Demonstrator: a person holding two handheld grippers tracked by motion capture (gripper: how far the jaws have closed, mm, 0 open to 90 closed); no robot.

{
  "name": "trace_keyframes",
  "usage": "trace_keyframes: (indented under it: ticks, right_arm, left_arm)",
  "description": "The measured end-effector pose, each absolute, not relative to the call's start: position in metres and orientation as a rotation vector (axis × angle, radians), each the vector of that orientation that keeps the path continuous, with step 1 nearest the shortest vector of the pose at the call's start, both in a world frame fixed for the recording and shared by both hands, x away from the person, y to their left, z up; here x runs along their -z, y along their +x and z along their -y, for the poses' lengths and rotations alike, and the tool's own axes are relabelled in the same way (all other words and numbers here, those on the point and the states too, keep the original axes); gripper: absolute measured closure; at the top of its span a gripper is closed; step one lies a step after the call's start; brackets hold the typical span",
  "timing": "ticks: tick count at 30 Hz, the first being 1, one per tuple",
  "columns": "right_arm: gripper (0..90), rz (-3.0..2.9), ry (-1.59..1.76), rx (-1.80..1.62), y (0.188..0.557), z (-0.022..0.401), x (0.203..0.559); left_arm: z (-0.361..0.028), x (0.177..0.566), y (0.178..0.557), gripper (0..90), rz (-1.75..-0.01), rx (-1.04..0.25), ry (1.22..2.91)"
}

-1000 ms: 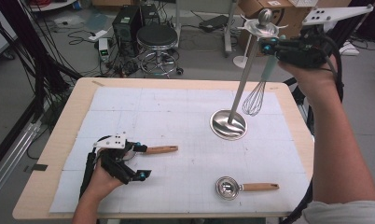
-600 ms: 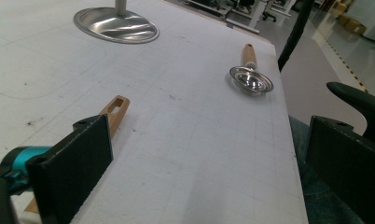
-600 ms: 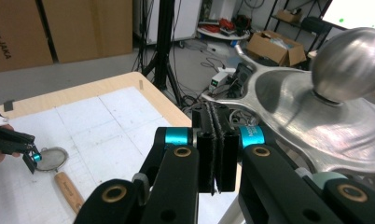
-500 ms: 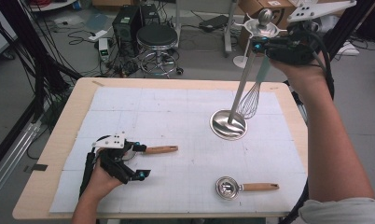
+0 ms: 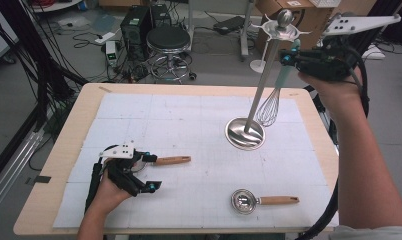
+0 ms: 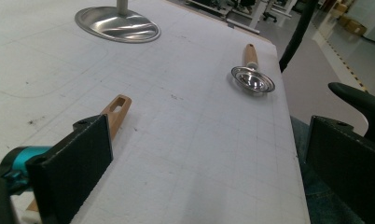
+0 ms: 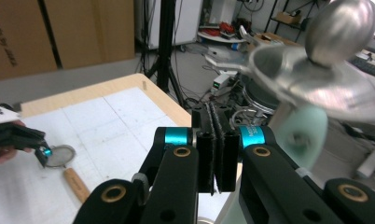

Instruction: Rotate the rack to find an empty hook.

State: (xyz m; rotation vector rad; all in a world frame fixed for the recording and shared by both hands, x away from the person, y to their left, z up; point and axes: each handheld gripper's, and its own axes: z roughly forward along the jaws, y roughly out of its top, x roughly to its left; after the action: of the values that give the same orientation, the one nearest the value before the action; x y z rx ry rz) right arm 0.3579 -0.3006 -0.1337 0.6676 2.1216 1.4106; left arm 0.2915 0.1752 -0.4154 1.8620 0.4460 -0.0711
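A steel stand (image 5: 244,133) rises from its round base to a hooked top with a ball (image 5: 284,19). A whisk (image 5: 268,108) with a mint handle hangs beside the pole. My right gripper (image 5: 290,58) is held high next to that handle, shut, and its pads (image 7: 217,112) press together with nothing showing between them. The mint handle (image 7: 301,135) and the stand's top (image 7: 316,70) lie just to their right. My left gripper (image 5: 151,172) rests open on the mat. A wooden handle (image 5: 172,160) pokes out past its far jaw (image 6: 116,109), its head hidden. A small steel strainer (image 5: 246,201) (image 6: 253,79) lies apart.
A white gridded mat (image 5: 189,130) covers the wooden table (image 5: 69,130). Behind the table stand a stool (image 5: 169,42), cables and cardboard boxes (image 5: 309,15). The person's right forearm (image 5: 369,165) runs along the table's right edge.
The right hand has dipped a little down and to the right beside the stand's top. The left hand and the items on the mat have kept still.
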Motion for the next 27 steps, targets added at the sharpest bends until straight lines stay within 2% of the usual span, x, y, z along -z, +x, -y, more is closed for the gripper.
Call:
trace_keyframes:
  ticks: [9,15,27]
  right_arm:
    - [88.9,-2.091,0.73,-1.413,0.351,0.328,0.147]
    - [89.1,-2.038,0.773,-1.423,0.349,0.346,0.143]
    - [89.1,-2.019,0.831,-1.396,0.36,0.339,0.124]
  left_arm:
    - [-0.173,0.417,0.292,1.8,-0.448,0.072,1.876]
    - [-0.172,0.418,0.292,1.8,-0.448,0.076,1.88]
    - [-0.173,0.418,0.292,1.8,-0.455,0.076,1.878]
